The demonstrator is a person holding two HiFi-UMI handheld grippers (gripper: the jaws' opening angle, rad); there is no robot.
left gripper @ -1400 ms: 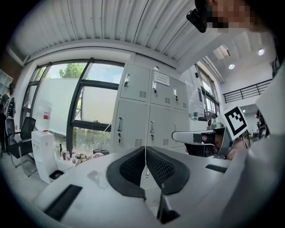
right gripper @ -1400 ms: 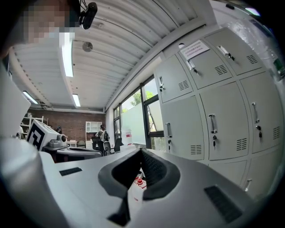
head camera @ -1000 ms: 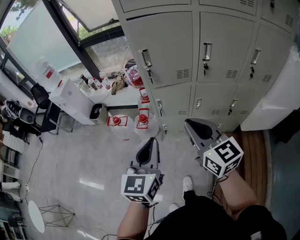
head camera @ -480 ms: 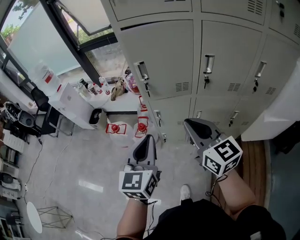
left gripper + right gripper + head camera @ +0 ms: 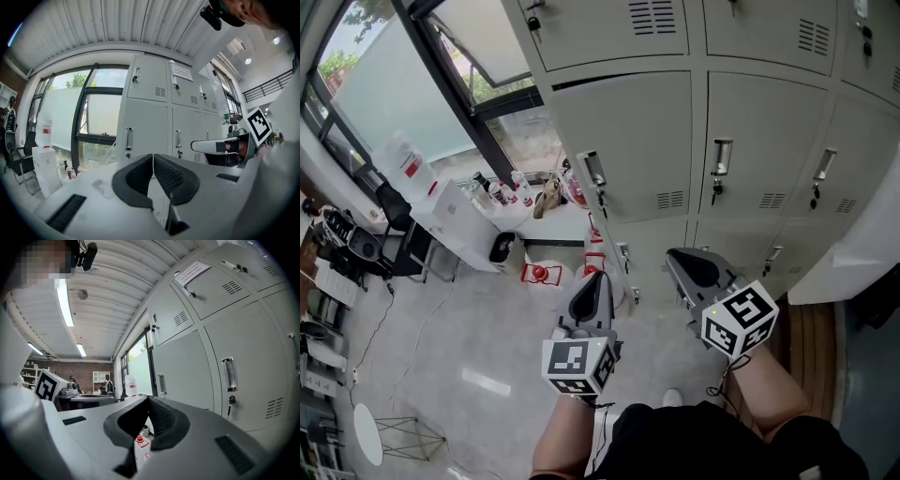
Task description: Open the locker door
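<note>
A bank of grey lockers (image 5: 656, 141) stands ahead of me. Each door has an upright metal handle with a lock under it: the left door's handle (image 5: 595, 172), the middle one (image 5: 723, 157) and the right one (image 5: 824, 166). My left gripper (image 5: 595, 279) hangs below the left door, shut and empty, apart from every handle. My right gripper (image 5: 679, 259) is beside it under the middle door, also shut with nothing in it. In the left gripper view the closed pads (image 5: 153, 156) point at a door handle (image 5: 129, 138) some way off. The right gripper (image 5: 148, 399) sees handles (image 5: 229, 373) to its right.
Water jugs with red caps (image 5: 542, 274) sit on the floor at the lockers' left foot. A white counter with bottles (image 5: 502, 192) runs under the window. A dark chair (image 5: 394, 206) is farther left. A white panel (image 5: 853, 253) stands at the right by a wooden floor strip (image 5: 806, 328).
The head view has tilted up, so the upper row of lockers has come into sight. Both grippers stay shut in about the same spots before the lockers.
</note>
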